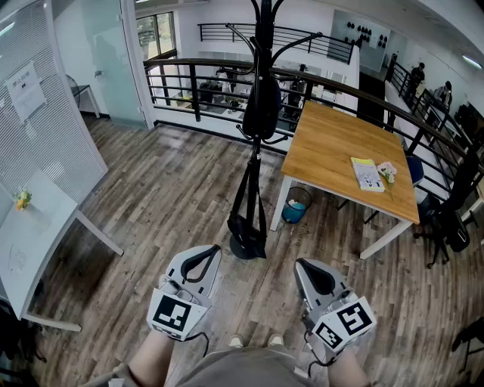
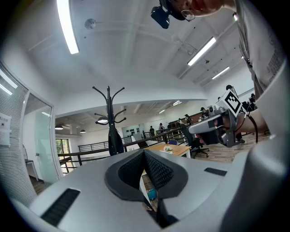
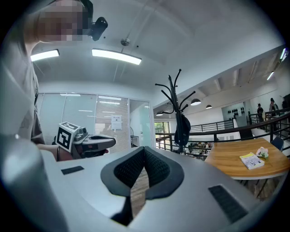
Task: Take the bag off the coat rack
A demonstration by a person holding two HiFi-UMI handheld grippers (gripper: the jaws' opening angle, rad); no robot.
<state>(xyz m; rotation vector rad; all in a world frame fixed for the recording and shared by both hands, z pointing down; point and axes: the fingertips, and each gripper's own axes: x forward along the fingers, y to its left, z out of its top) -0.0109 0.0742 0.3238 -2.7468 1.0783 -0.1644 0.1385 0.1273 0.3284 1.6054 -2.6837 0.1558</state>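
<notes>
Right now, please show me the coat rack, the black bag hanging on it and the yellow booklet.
coat rack (image 1: 255,168): head view, on its pole.
black bag (image 1: 262,106): head view, on its body.
yellow booklet (image 1: 366,173): head view, on its cover.

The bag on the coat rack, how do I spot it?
Find the wooden table by the railing; a tall black coat rack stands left of it. The bag is the dark bulky shape hanging high on the pole, not the strappy thing dangling near the base.
</notes>
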